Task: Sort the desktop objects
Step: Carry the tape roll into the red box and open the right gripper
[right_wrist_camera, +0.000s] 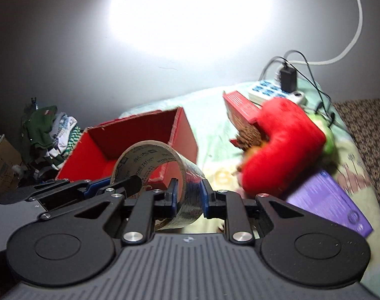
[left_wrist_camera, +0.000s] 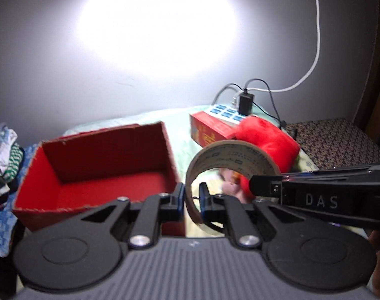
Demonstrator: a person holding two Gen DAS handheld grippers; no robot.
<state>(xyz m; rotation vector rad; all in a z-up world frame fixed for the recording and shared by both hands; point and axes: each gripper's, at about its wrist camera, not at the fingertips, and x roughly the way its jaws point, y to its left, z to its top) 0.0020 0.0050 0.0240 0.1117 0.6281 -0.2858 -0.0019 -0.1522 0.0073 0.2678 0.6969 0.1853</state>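
Observation:
A roll of brown packing tape point(left_wrist_camera: 230, 155) point(right_wrist_camera: 150, 160) hangs in the air, held from two sides. My left gripper point(left_wrist_camera: 192, 195) is shut on the ring's left wall, one blue pad inside and one outside. My right gripper point(right_wrist_camera: 188, 197) is shut on the ring's other wall. Each gripper shows in the other's view: the right gripper point(left_wrist_camera: 265, 187) reaches in from the right, the left gripper point(right_wrist_camera: 112, 186) from the left. An open red cardboard box point(left_wrist_camera: 107, 145) point(right_wrist_camera: 140, 130) stands just behind and left of the roll; the visible part of its inside holds nothing.
A red plush toy point(left_wrist_camera: 267, 140) point(right_wrist_camera: 285, 145) lies right of the roll, a flat red carton point(left_wrist_camera: 210, 130) and a white power strip point(left_wrist_camera: 225, 112) with a black charger point(left_wrist_camera: 246, 102) behind it. A purple booklet point(right_wrist_camera: 327, 200) lies at the near right. Clothes point(left_wrist_camera: 2, 155) pile at the left.

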